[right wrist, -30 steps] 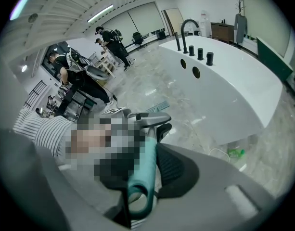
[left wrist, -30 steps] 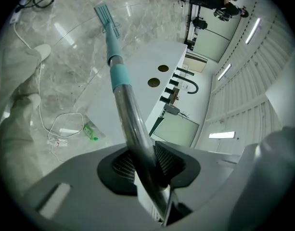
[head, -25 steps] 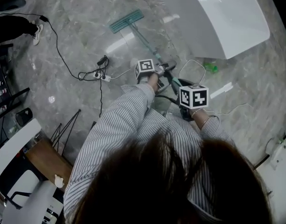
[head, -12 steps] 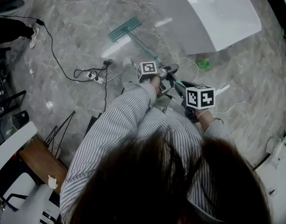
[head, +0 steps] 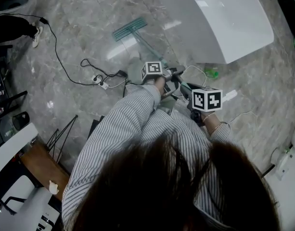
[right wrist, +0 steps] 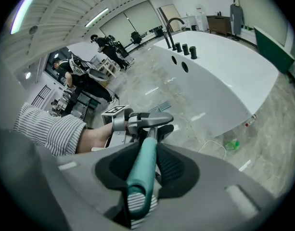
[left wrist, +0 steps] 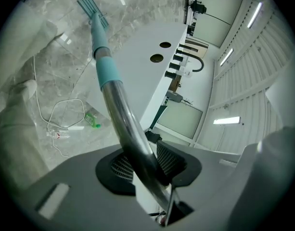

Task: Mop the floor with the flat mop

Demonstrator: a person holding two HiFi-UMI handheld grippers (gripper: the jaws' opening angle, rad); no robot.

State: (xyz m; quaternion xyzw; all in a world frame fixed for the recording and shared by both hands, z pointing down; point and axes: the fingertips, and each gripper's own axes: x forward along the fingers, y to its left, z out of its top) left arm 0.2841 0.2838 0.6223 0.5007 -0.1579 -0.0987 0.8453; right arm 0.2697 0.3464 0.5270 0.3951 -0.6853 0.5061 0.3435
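Note:
The flat mop has a teal head [head: 129,28] lying on the grey marble floor, and its pole [head: 149,46] slants back toward me. My left gripper [head: 174,73] is shut on the metal part of the pole [left wrist: 123,124], below the teal sleeve [left wrist: 106,69]; the mop head [left wrist: 92,6] shows far ahead. My right gripper [head: 189,94] sits lower on the pole, shut on the teal handle grip [right wrist: 143,165]. The left gripper [right wrist: 143,121] shows just ahead in the right gripper view.
A large white counter with a dark faucet [head: 224,18] stands right of the mop. A black cable and white power strip [head: 102,83] lie on the floor at the left. A green bottle [head: 212,72] and white cord lie by the counter. A chair and table [head: 22,177] stand at lower left.
The mop head has slid a little nearer to me. The black plug and cable on the floor have shifted toward my feet. Both grippers keep their hold on the pole.

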